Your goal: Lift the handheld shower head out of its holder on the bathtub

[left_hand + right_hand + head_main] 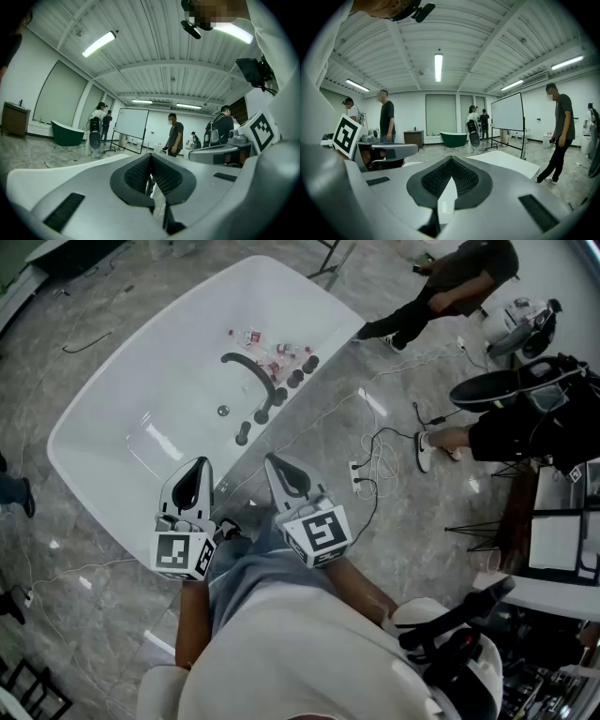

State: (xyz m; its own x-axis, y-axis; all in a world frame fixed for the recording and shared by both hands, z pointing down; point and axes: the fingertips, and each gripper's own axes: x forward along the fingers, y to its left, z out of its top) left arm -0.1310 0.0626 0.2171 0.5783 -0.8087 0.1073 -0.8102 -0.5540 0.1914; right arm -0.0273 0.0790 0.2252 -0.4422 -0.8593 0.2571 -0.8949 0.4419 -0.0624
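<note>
- Shower head is in neither gripper. The left gripper has its two ribbed dark pads pressed together at the tips, with nothing between them.
- The right gripper is likewise fully closed and empty.
- From the head view, the person holds both grippers side by side and a little apart, each with a square-marker cube at its back end. Both point away from the body toward the white bathtub.
- The left gripper's tips lie over the tub's near rim. The right gripper's tips sit just beside that rim, over the grey marbled floor.
- A row of dark fittings runs along the tub's right rim, well beyond the grippers. Among them, a curved spout arches in over the basin.
- The shower head seems to be the dark piece at the near end of that row, standing in its holder. It is too small to tell for certain.
- Inside the tub there is a drain, and small red-and-white bottles lie near the far end.
- Cables and a power strip lie on the floor to the right of the tub. Two people are at the upper right of the head view.
- Both gripper views look level across a large room with tube lights on a ribbed ceiling.
- Far off in that room are a green bathtub, a whiteboard on a stand, and several standing people.
</note>
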